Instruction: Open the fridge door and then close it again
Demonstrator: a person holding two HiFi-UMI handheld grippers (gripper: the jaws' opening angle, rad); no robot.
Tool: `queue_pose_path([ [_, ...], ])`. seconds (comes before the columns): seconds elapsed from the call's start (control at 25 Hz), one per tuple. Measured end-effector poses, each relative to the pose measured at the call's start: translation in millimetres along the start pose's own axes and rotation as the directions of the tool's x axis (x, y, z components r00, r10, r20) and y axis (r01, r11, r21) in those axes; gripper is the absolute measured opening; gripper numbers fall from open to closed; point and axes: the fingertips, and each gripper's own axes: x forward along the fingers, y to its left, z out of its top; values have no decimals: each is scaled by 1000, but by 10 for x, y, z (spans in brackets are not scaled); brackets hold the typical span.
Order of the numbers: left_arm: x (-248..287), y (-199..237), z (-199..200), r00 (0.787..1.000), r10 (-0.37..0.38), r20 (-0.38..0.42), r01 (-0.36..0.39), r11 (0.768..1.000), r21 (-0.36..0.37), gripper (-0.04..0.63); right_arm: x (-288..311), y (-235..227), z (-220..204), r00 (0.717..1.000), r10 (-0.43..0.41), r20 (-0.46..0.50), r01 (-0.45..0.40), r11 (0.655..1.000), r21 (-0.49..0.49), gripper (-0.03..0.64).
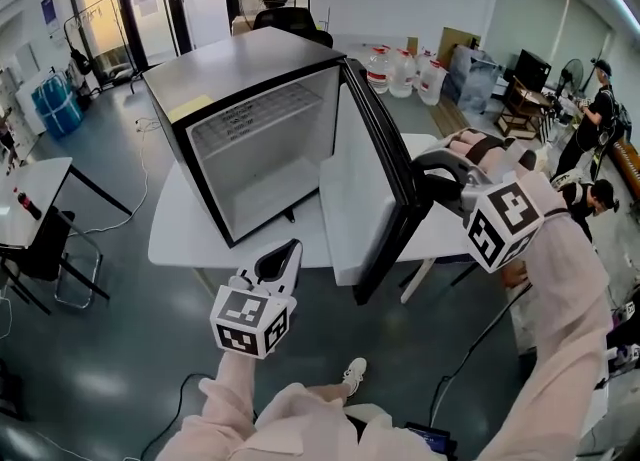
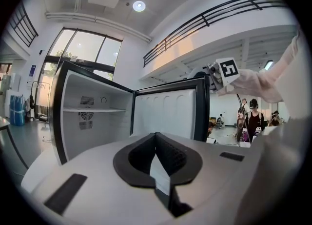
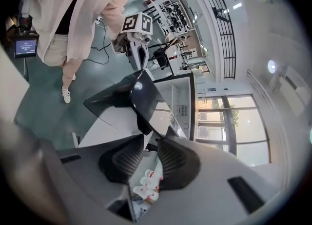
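The fridge is set on a white table, with its door swung wide open. The door's outer edge is clasped between the half-closed jaws of the right gripper. The left gripper is held before the table's near edge, apart from the fridge, its jaws brought together on nothing.
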Motion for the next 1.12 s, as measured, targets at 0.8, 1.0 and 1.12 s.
queue_pose_path([
  [0.8,1035,-262,45,999,-19,42,21,999,-42,11,-20,167,-593,999,11,45,-7,996,-91,75],
  [1.0,1135,-261,38,999,-23,37,25,999,-36,11,-16,195,-684,999,8,34,-5,997,-82,74],
  [1.12,1150,-252,22,999,-24,38,26,999,-30,11,-7,215,-725,1000,12,27,-10,997,-82,74],
])
